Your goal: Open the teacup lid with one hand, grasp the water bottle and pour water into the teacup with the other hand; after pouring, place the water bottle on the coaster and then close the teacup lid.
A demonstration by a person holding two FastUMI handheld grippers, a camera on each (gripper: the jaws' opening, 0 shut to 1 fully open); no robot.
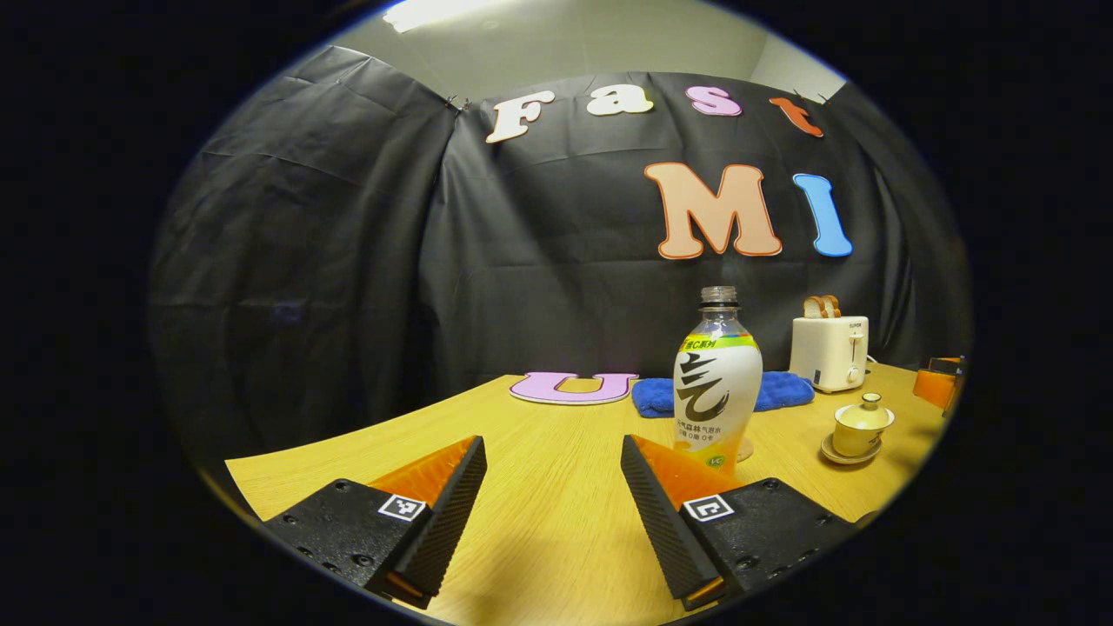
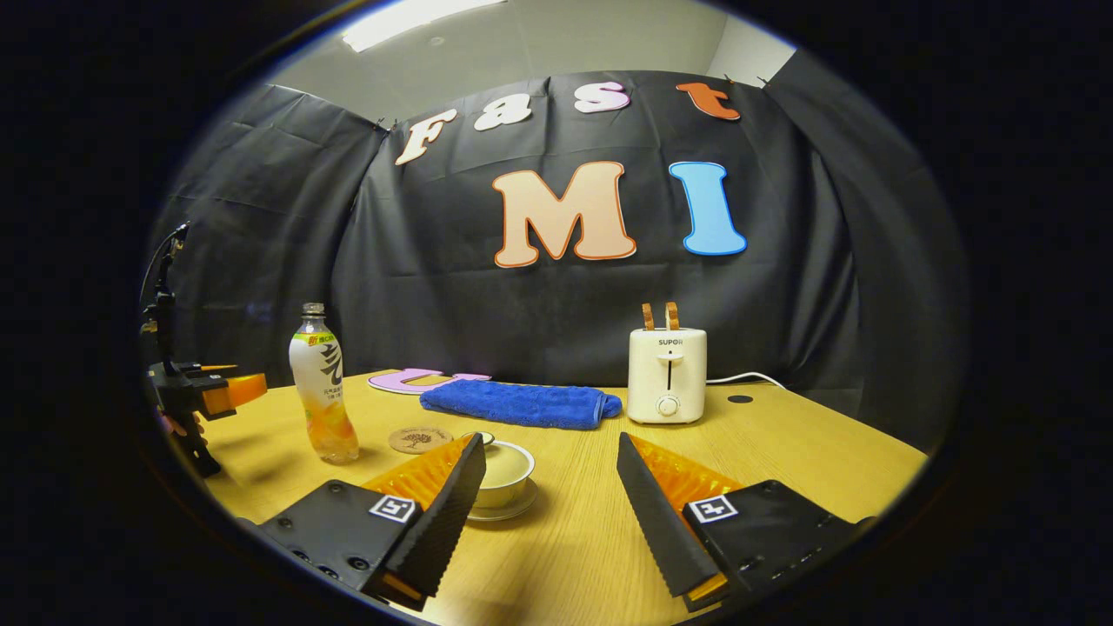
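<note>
Both claws spread, holding nothing. Left claw (image 1: pixel 552 461): one bottle (image 1: pixel 717 391) ahead-right, uncapped. Right claw (image 2: pixel 548 461): one lidded teacup (image 2: pixel 504 469) just beyond left finger; coaster (image 2: pixel 419 439) farther left; one toaster (image 2: pixel 667 374) marked SUPOR ahead.

We see the left gripper (image 1: pixel 553 487) and the right gripper (image 2: pixel 549 482) both with fingers spread wide, pointing forward toward 12 o'clock, holding nothing.
</note>
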